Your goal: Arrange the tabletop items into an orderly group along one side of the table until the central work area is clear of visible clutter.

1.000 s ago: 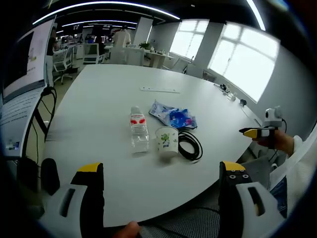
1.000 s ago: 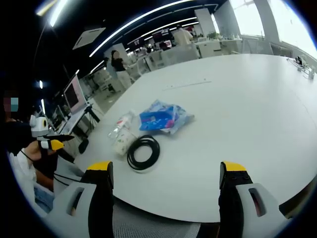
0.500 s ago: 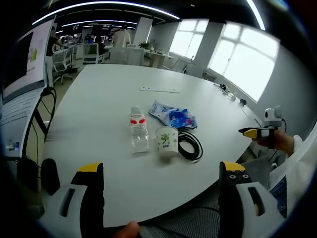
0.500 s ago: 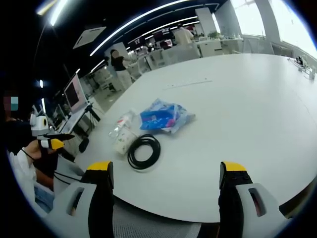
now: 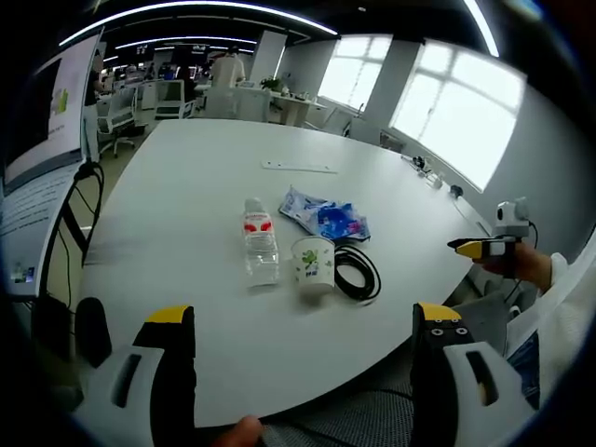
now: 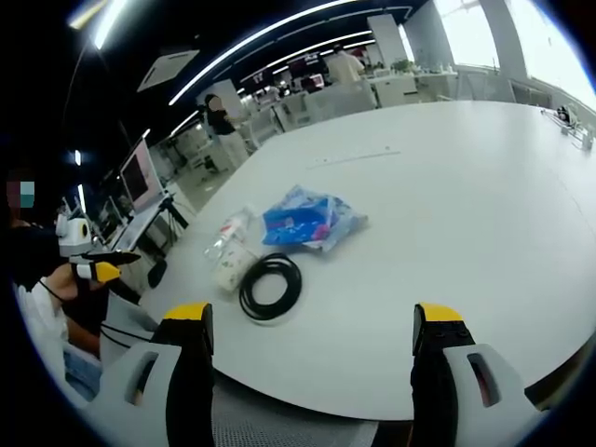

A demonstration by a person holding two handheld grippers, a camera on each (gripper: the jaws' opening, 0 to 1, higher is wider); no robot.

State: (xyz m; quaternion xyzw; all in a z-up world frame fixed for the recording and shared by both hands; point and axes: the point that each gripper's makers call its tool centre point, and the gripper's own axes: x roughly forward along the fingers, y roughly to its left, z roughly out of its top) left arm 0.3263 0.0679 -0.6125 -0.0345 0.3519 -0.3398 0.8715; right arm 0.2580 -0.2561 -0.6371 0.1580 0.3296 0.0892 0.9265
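On the white table point(image 5: 186, 186) lie a clear water bottle point(image 5: 261, 244) on its side, a white paper cup point(image 5: 314, 265), a coiled black cable point(image 5: 358, 271) and a blue plastic packet point(image 5: 326, 217). My left gripper point(image 5: 303, 340) hangs open before the table's near edge, well short of them. In the right gripper view the same bottle point(image 6: 226, 233), cup point(image 6: 229, 268), cable point(image 6: 270, 286) and packet point(image 6: 307, 220) sit clustered; my right gripper point(image 6: 312, 345) stands open, nothing between its jaws. The right gripper point(image 5: 484, 248) also appears at the far right of the left gripper view, held by a hand.
A thin white strip point(image 5: 299, 169) lies farther back on the table. Small dark items point(image 5: 433, 177) sit near the window-side edge. A screen and stand point(image 5: 47, 177) are left of the table. Office chairs, desks and people stand in the background.
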